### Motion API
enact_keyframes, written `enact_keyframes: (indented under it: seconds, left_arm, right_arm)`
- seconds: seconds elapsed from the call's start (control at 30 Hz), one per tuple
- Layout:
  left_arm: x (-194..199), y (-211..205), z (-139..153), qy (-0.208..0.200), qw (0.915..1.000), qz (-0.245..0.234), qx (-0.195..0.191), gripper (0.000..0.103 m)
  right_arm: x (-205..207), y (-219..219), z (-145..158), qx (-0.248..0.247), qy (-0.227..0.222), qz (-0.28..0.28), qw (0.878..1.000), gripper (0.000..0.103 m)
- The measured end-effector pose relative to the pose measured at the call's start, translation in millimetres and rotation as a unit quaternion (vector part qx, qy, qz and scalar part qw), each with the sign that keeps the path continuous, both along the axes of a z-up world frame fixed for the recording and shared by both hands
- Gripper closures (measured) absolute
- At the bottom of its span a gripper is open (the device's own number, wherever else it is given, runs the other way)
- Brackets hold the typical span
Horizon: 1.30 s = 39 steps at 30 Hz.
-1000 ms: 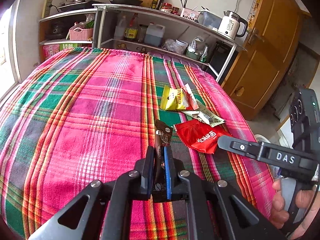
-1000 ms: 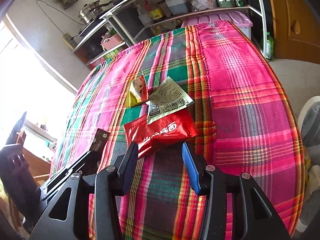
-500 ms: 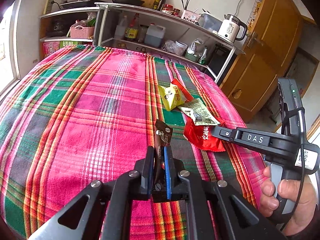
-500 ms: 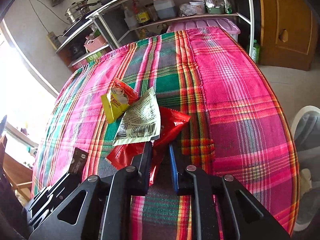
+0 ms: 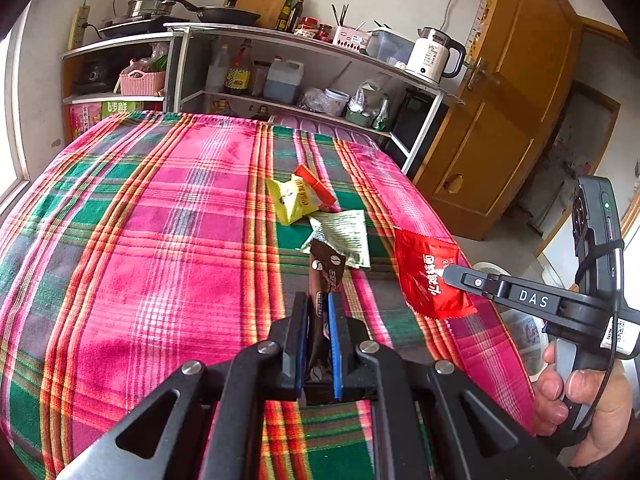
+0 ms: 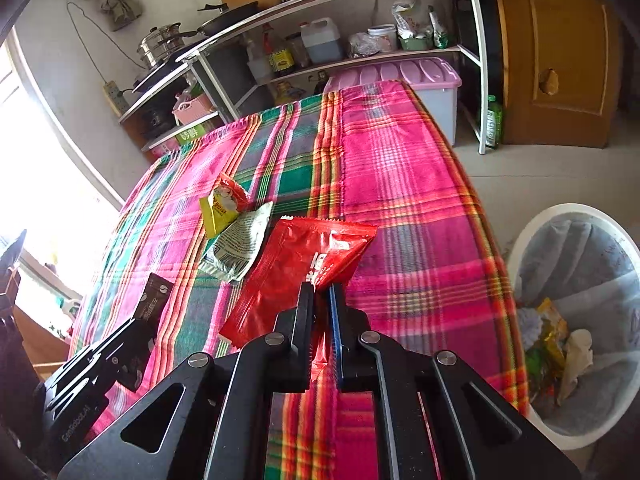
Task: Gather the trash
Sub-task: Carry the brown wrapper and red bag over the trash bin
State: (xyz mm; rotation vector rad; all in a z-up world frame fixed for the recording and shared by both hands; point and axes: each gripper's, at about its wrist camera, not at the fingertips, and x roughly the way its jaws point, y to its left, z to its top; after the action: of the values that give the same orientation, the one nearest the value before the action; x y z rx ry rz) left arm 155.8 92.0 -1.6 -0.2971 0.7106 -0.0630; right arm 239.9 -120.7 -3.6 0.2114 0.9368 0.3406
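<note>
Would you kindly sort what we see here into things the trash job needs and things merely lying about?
Job: red wrapper, brown wrapper, yellow packet, pale wrapper, trash bin.

Lying about: kettle, pink basket, oil jug, lilac storage box.

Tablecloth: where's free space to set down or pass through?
Free: the whole plaid tablecloth left of the yellow packet, back to the shelf unit. Crowded: right edge, where yellow packet, silver wrapper and both loaded grippers cluster.

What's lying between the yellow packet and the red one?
A pale printed wrapper lies between the yellow packet and red packet, in the right wrist view.
</note>
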Motion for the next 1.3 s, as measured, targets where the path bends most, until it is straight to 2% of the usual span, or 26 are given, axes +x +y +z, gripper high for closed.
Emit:
enact_keyframes:
  seconds: [0.27, 0.43, 0.77, 1.3]
  left_arm:
    - [-5, -43, 20, -0.021, 0.9992, -0.032, 0.007, 0.093]
    - [-5, -73, 28, -0.025, 0.9978, -0.059, 0.015, 0.093]
    - [2, -124, 39, -0.035, 0.9931, -0.109, 0.027, 0.093]
    - [26, -184, 36, -0.032, 0.9844, -0.17, 0.034, 0.093]
  right_arm:
    - [-37, -44, 28, 0.01, -0.047, -0.016, 0.999, 0.095]
    - [-54, -73, 35, 0.009, -0.061, -0.034, 0.998, 0.095]
    - [-73, -125, 39, 0.017, -0.07, -0.076, 0.995, 0.095]
    - [-84, -180, 30, 0.023, -0.066, -0.129, 0.989, 0.095]
